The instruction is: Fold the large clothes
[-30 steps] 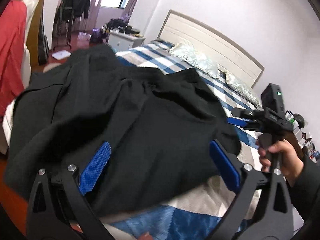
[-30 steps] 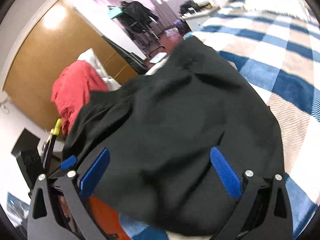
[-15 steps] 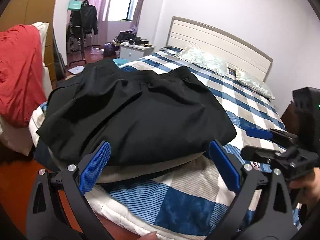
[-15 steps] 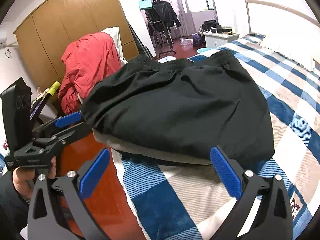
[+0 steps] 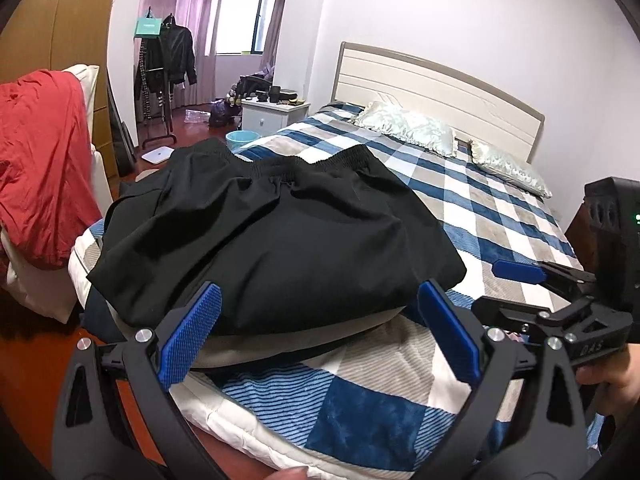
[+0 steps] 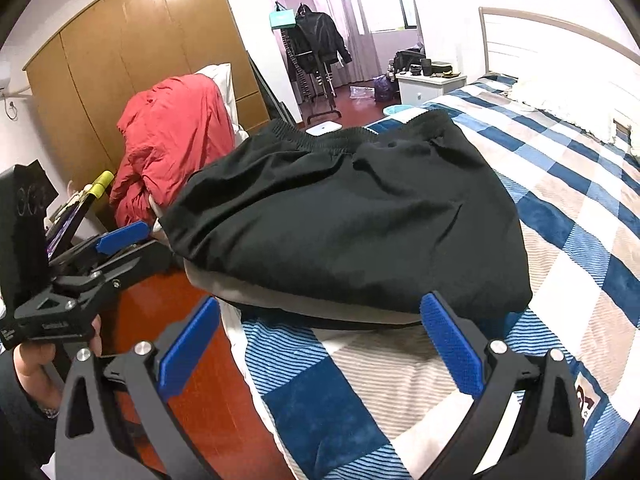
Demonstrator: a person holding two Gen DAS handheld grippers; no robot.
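Note:
A large black garment [image 5: 280, 240] with an elastic waistband lies folded in a thick pile on the near corner of the bed; it also shows in the right wrist view [image 6: 352, 216]. My left gripper [image 5: 320, 332] is open and empty, held back from the garment's near edge. My right gripper [image 6: 320, 344] is open and empty, also short of the garment. The right gripper shows at the right of the left wrist view [image 5: 560, 292], and the left gripper at the left of the right wrist view [image 6: 92, 256].
The bed has a blue, white and beige checked cover [image 5: 500, 216] and two pillows [image 5: 404, 128] by the headboard. A red cloth [image 6: 172, 140] hangs over a chair by the wooden wardrobe [image 6: 120, 60]. A nightstand [image 5: 272, 116], a blue basin and a coat rack stand beyond.
Both grippers have pulled back and up from the black garment, which now lies settled on the bed. Both stayed open.

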